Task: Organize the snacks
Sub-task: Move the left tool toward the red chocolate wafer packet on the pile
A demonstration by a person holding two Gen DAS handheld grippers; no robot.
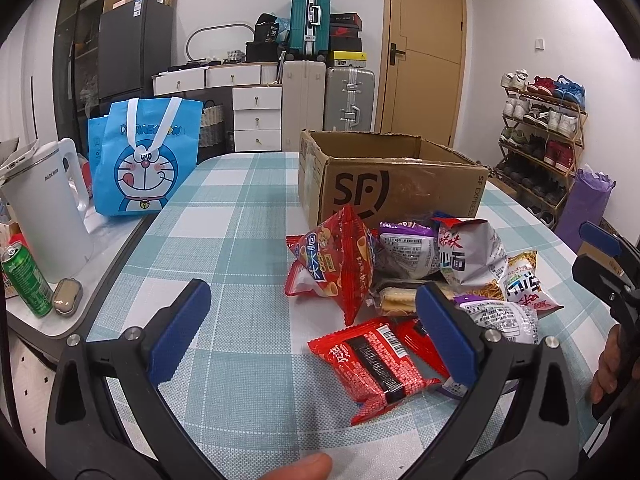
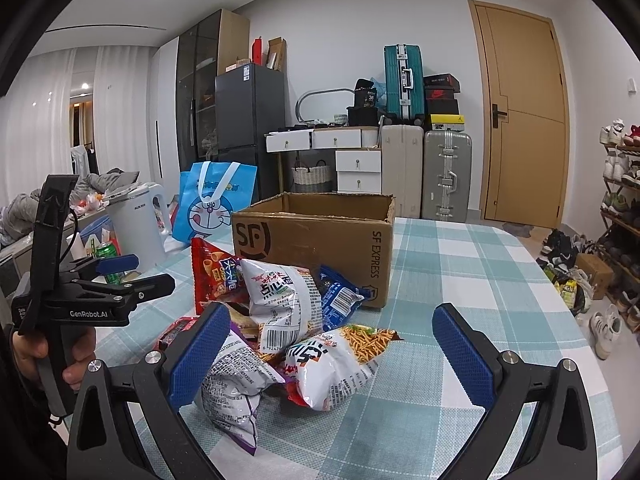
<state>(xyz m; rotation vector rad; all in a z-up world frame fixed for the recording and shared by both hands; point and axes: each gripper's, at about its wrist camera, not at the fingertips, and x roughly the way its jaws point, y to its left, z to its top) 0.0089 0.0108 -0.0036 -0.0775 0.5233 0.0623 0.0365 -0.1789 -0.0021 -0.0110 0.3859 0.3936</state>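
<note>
The left gripper (image 1: 312, 328) hangs above the checked tablecloth (image 1: 240, 200) with its blue-padded jaws spread wide and nothing between them; its right pad sits just over the near edge of the snack pile. The right gripper (image 2: 332, 354) is likewise spread and empty, its jaws framing the white packet printed with fried noodle sticks (image 2: 336, 364).

Take the open brown cardboard box marked SF (image 1: 396, 184) as the landmark. All the snacks lie loose on the cloth in front of it, none visibly inside: a flat red wrapper with a black band (image 1: 380, 364) farthest from the box, a puffed red bag of cone crisps (image 1: 336, 264) near its left front corner, a silver-white bag with red lettering (image 1: 468, 252) just before its front wall, and a blue packet (image 2: 340, 296) touching its right corner. A blue cartoon-cat tote bag (image 1: 140, 156) stands well to the box's left.

The step in hand looks like picking a first packet. It would go best by taking a top or outlying packet, gripping a sealed edge rather than the air-filled middle, then lifting clear over the box rim.
</note>
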